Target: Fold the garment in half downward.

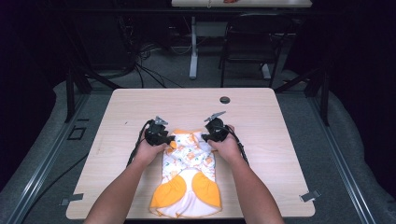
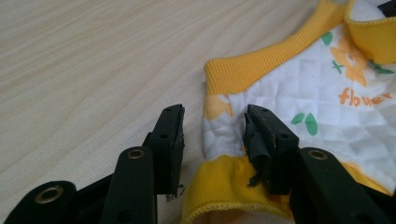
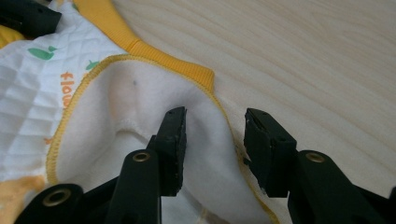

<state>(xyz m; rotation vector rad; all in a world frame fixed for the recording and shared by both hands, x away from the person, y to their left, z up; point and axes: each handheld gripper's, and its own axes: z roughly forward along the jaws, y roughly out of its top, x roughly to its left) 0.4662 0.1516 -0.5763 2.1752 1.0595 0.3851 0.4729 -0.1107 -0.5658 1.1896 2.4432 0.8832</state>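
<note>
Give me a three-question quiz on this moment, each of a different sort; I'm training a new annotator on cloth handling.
1. True or false: the left gripper has its jaws shut tight on the yellow cuff.
2. Multiple choice: the garment lies on (a) the grey floor, (b) the wooden table, (c) the black chair.
3. Fill in: in the right gripper view, the right gripper has one jaw over the garment's white ______ and the other beyond its edge.

Key
1. False: both jaws stand apart, with the garment's edge between them.
2. b
3. lining (the plain inner side)
</note>
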